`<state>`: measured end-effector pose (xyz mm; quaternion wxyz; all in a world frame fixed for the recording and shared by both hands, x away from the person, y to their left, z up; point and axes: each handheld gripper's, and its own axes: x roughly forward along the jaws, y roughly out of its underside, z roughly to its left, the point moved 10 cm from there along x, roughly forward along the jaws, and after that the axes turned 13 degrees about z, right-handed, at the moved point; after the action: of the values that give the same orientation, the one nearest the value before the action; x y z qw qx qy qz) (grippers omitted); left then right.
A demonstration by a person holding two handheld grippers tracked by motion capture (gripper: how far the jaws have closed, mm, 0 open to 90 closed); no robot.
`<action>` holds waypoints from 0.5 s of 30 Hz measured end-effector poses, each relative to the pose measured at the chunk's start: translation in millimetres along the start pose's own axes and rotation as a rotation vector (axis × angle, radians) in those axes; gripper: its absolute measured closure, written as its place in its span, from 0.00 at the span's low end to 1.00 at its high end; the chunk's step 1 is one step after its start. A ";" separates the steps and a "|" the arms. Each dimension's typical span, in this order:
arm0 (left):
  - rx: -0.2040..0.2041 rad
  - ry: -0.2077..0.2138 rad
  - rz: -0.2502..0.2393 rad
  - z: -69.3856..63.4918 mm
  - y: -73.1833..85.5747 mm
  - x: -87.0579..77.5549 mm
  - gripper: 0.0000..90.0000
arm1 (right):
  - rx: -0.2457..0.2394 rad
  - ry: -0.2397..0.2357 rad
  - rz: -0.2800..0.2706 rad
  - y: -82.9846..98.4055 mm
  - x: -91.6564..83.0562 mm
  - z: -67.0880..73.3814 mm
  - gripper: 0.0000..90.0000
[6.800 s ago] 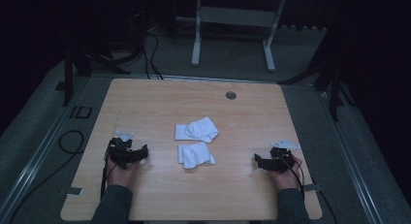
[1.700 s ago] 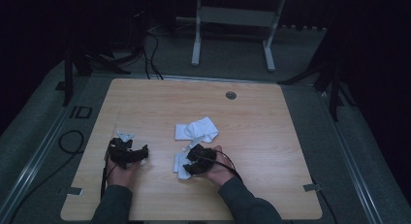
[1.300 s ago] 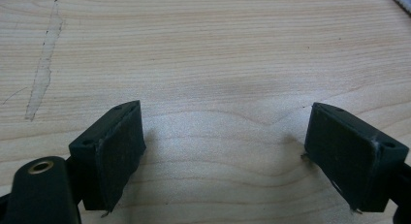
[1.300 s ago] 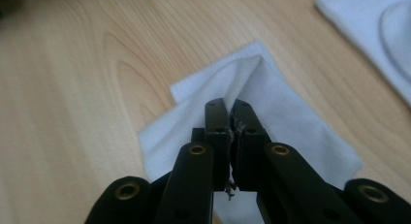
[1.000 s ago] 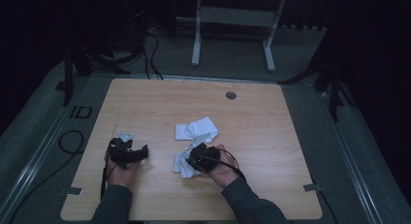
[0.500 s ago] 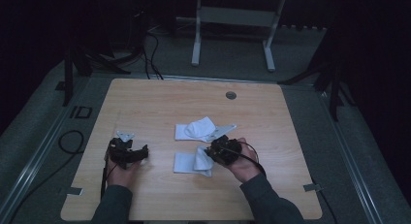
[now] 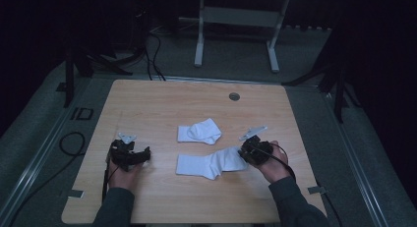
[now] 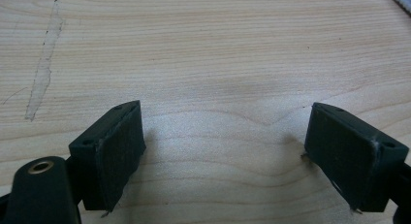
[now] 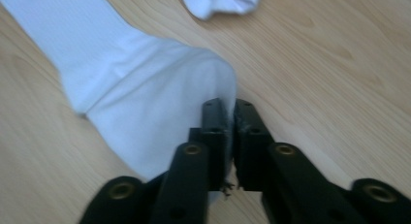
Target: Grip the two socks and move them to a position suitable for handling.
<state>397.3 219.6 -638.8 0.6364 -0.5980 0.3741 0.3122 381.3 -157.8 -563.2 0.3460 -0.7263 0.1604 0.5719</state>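
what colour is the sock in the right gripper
White, plain; the sock shows best in the right gripper view, pinched by the right gripper.

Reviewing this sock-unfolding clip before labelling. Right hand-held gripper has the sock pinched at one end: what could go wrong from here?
1. The right hand-held gripper pinches only the edge of the stretched-out sock; the thin hold may slip if pulled further.
2. The left hand-held gripper stands open on bare table, apart from the sock, so nothing anchors the far end; the whole sock may drag instead of flattening.
3. The folded sock lies close behind; a sweep could disturb it.
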 end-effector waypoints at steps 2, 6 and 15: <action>0.000 0.000 0.000 0.0 0.0 0.0 0.16 | 0.009 0.020 0.000 3.3 -0.6 -5.3 0.83; -0.001 0.000 -0.001 0.0 -0.1 0.0 0.16 | 0.020 0.030 -0.009 4.5 -3.7 -9.1 0.79; 0.000 0.001 0.001 0.0 0.1 0.0 0.16 | -0.017 0.002 0.033 12.4 14.7 3.9 0.89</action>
<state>397.2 219.6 -638.7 0.6363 -0.5979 0.3745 0.3122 375.0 -161.5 -581.4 0.3302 -0.7270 0.1680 0.5781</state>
